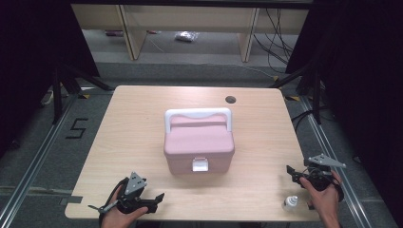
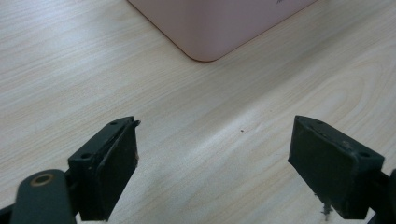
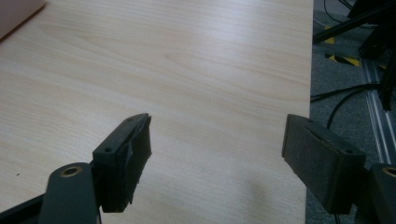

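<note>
A pink lidded box [image 1: 198, 145] with a white handle and a white front latch stands in the middle of the wooden table [image 1: 133, 123]. My left gripper [image 1: 159, 198] rests near the table's front left edge, jaws open and empty. In the left gripper view its pads [image 2: 112, 168] stand wide apart over bare wood, with a corner of the pink box [image 2: 219, 23] ahead. My right gripper [image 1: 291, 172] is at the front right edge, open and empty. In the right gripper view its gripper [image 3: 217, 161] spans bare tabletop. A small clear bottle [image 1: 289, 203] stands by the right hand.
A round cable hole [image 1: 230, 99] sits at the table's back right. Black tripod legs [image 1: 304, 76] and cables stand on the floor at both sides. Shelving legs rise behind the table. The table's right edge [image 3: 310, 70] drops to grey floor with a rail.
</note>
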A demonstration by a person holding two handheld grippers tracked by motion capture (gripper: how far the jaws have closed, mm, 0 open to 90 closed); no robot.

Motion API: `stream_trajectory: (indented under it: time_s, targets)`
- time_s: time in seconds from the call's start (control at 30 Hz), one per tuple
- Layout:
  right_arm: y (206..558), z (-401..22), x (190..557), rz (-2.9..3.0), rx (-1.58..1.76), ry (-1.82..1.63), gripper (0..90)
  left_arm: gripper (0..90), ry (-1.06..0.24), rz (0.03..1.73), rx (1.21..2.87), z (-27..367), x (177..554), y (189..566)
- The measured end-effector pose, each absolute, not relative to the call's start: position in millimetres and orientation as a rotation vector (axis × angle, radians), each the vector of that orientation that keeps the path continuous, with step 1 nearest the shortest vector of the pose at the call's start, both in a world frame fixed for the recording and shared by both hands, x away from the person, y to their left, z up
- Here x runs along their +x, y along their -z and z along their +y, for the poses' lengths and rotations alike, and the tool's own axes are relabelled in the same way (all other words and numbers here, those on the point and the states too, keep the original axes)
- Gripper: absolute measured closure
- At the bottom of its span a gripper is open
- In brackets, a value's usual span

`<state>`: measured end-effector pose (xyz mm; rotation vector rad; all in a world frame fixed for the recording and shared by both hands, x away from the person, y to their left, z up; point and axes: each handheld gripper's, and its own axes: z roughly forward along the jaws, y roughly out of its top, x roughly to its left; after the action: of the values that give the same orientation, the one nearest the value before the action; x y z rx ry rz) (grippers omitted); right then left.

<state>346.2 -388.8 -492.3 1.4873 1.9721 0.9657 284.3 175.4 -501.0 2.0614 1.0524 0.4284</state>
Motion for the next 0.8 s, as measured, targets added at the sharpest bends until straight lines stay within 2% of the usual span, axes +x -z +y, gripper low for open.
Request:
stream_trajectory:
  time_s: [0.8]
  targets:
    - [482,-386,352,2.023,1.436,-1.005,22.9,15.2,-0.437,1.071,2.038,180,288,494]
